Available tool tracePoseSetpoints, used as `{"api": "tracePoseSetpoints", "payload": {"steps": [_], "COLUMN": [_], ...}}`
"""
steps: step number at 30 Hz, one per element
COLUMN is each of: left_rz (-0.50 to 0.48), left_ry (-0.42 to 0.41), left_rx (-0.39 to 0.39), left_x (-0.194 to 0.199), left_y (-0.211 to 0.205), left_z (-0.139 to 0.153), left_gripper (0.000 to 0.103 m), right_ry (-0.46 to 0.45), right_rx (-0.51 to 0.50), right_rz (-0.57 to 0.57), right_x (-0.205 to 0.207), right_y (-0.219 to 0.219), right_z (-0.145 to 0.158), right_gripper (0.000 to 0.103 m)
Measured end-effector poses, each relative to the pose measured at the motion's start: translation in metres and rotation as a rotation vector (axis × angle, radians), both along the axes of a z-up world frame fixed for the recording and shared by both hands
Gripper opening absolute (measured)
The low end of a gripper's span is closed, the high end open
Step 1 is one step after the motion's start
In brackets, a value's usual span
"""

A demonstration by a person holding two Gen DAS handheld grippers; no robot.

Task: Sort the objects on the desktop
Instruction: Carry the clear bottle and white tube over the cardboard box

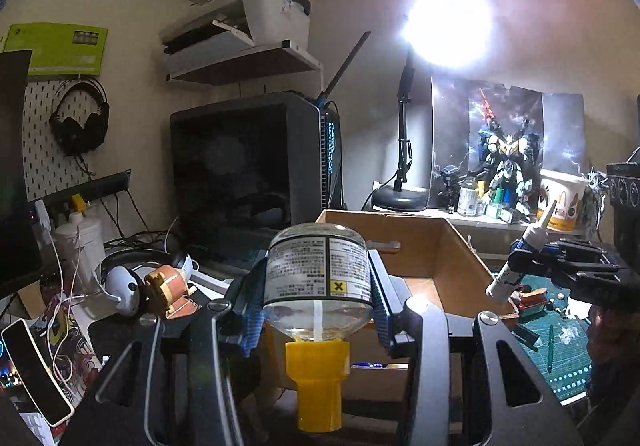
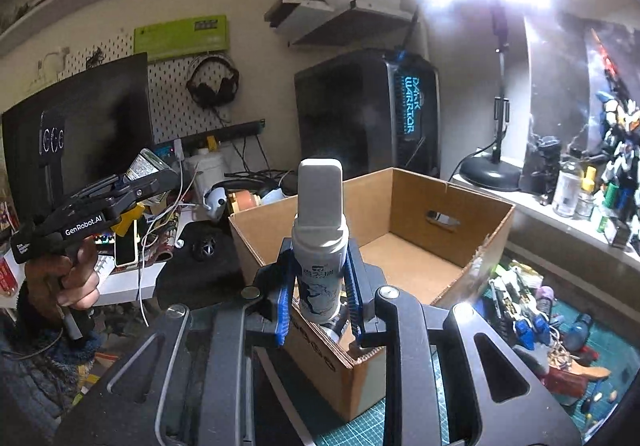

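Observation:
My left gripper (image 1: 318,266) is shut on a clear glass bottle (image 1: 318,266) with a printed label, its yellow cap (image 1: 318,378) pointing back at the camera. It hangs just in front of an open cardboard box (image 1: 452,242). My right gripper (image 2: 319,258) is shut on a white tube (image 2: 320,214) with a flat pale cap, upright over the box's near corner (image 2: 320,358). In the left wrist view the right gripper (image 1: 520,266) holds that tube (image 1: 532,238) beside the box's right wall. In the right wrist view a hand carries the left gripper (image 2: 148,178) left of the box.
A black PC tower (image 2: 360,114) stands behind the box, with a desk lamp (image 2: 488,166) to its right. Model figures and small bottles (image 1: 492,186) line the ledge. A green cutting mat (image 2: 600,330) with clutter lies on the right. A phone (image 1: 36,370), cables and a headset (image 1: 120,282) lie on the left.

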State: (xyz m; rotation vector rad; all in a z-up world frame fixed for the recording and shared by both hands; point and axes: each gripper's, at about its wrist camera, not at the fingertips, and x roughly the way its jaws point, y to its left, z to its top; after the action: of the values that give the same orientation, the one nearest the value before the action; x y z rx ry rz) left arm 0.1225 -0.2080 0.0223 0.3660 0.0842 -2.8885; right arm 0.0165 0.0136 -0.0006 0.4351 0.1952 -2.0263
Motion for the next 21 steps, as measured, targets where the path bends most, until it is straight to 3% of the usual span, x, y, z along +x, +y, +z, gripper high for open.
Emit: {"api": "tracePoseSetpoints", "payload": {"steps": [9,14,21], "left_rz": [-0.019,-0.03,-0.089], "left_ry": [-0.04,-0.088,-0.257], "left_rx": [-0.006,0.007,0.046], "left_x": [-0.032,-0.07,-0.138], "left_y": [0.001,-0.006,-0.021], "left_z": [-0.001,0.004,-0.005], "left_gripper": [0.045,0.045,0.045], "right_ry": [-0.004,-0.004,-0.054], "right_rx": [0.004,0.023,0.102], "right_rz": [0.025,0.024,0.011], "right_x": [-0.008,-0.024,-0.069], "right_y": [-0.013,-0.027,-0.062], "right_z": [0.005,0.013,0.014], "right_gripper": [0.022,0.022,0.022]}}
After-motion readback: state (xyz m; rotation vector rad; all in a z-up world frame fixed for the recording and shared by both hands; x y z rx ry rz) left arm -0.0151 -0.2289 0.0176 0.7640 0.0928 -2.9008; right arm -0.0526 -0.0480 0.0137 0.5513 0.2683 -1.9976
